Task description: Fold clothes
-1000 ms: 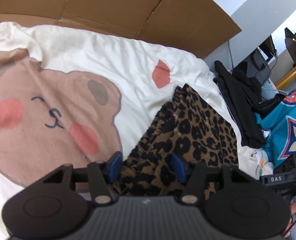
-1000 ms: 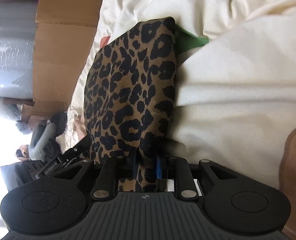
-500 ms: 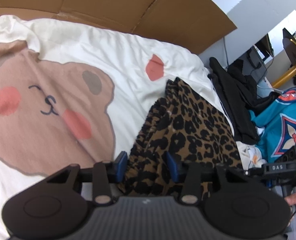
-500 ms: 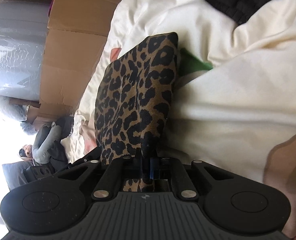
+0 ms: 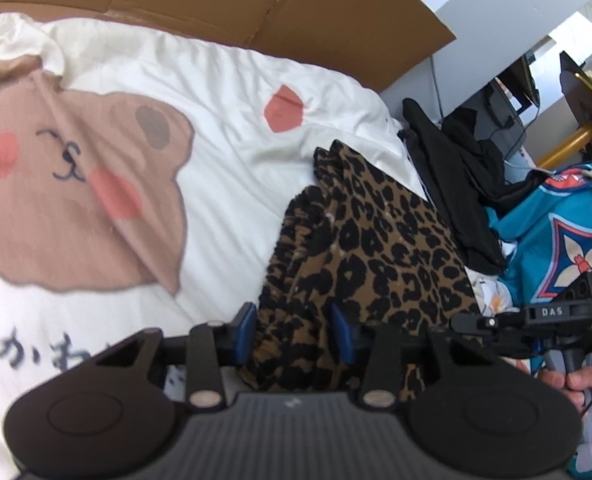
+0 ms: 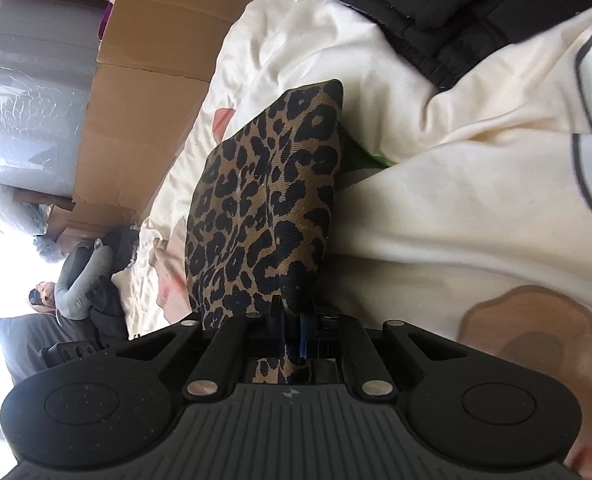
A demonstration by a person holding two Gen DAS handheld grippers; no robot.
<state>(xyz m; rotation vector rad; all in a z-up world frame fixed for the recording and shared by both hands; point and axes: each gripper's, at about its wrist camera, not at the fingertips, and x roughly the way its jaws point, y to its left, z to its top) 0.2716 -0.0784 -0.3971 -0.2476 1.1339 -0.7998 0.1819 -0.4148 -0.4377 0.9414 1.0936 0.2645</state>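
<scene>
A leopard-print garment (image 5: 375, 240) lies crumpled on a cream bear-print bedspread (image 5: 224, 184). My left gripper (image 5: 294, 328) has its blue pads on either side of the gathered waistband, and its jaws are closing with the bunched fabric filling the gap. In the right wrist view the same garment (image 6: 264, 200) stretches away as a taut panel. My right gripper (image 6: 292, 332) is shut on its near edge, the pads pinched tight on a thin fold. The part of the garment under each gripper body is hidden.
Brown cardboard (image 5: 256, 0) lines the far side of the bed. Black clothing (image 5: 455, 184) and a teal patterned garment (image 5: 555, 240) are heaped at the right. A hand (image 5: 583, 380) holds the other gripper's handle. Another black garment (image 6: 455, 8) lies beyond the leopard fabric.
The left jaws have narrowed around the waistband. The right jaws have shut fully on the fabric edge and lifted it, and the leopard panel now stands further from the camera.
</scene>
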